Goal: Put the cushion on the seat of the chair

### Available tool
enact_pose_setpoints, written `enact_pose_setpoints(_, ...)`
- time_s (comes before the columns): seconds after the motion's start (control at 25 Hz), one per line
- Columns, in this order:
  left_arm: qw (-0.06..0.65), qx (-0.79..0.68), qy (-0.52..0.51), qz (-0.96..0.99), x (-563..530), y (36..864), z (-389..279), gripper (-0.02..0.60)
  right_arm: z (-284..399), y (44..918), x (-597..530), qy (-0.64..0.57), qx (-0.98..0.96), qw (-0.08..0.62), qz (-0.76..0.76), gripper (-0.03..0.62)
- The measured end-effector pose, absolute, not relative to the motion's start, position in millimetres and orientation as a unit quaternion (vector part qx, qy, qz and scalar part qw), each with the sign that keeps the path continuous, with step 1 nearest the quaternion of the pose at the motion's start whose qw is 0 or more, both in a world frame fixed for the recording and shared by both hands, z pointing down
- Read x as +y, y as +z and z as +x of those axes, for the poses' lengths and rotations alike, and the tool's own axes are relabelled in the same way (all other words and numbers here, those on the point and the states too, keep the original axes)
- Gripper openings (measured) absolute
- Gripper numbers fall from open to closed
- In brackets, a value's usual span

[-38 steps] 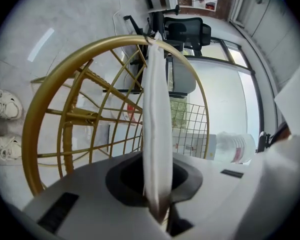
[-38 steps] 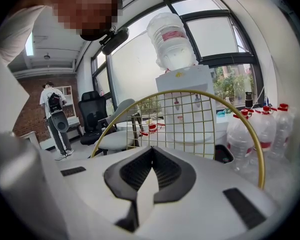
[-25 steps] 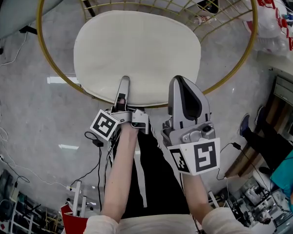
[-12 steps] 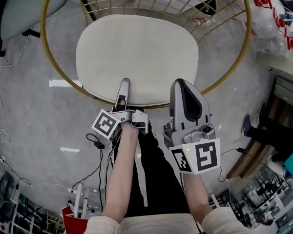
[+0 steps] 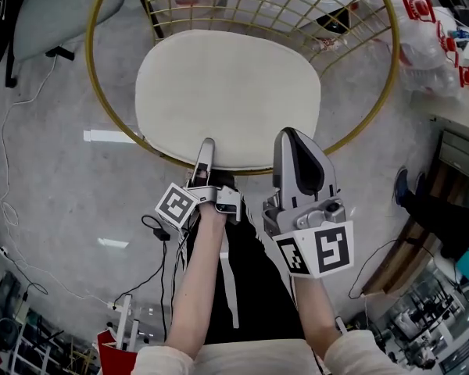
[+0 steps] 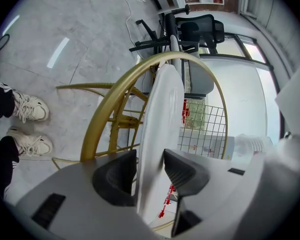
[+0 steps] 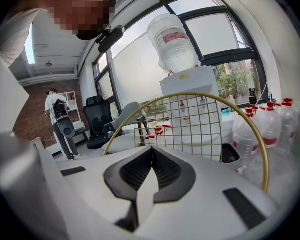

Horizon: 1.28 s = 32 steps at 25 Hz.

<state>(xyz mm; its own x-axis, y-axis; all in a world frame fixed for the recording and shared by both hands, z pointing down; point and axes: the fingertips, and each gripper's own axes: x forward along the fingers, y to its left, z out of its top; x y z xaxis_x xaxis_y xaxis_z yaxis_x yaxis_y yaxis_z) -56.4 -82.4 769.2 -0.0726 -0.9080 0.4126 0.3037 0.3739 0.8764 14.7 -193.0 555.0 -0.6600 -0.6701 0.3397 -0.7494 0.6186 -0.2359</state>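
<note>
Lying flat on the chair (image 5: 89, 33) seat, the cushion (image 5: 227, 92) has its front edge between the left gripper's (image 5: 207, 151) jaws, which have just been opening wide; the right gripper's (image 5: 295, 143) jaws are together.

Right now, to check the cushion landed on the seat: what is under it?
The cushion lies inside the chair's gold rim; gold bars show beneath its edge. The seat itself is covered, so I cannot see it.
</note>
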Motion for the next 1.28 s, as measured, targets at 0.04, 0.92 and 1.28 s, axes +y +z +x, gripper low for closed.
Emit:
enact_pose_setpoints(0.04, 0.625, -0.55, -0.48, 0.277, -77.5, 771.5, -55.3, 0.167, 13.1, 553.7, -193.3, 0.18, -0.894, 0.109, 0.397, 0.017)
enact_pose_setpoints(0.92, 0.654, -0.593, -0.396, 0.253, -16.2, 770.7, -49.7, 0.167, -11.0, 508.9, -185.5, 0.162, -0.908, 0.108, 0.371, 0.017)
enact_pose_setpoints(1.28, 0.599, -0.677, -0.299, 0.306, -15.2, 700.4, -100.2, 0.163, -6.2, 458.6, -192.4, 0.142, -0.898, 0.126, 0.396, 0.017)
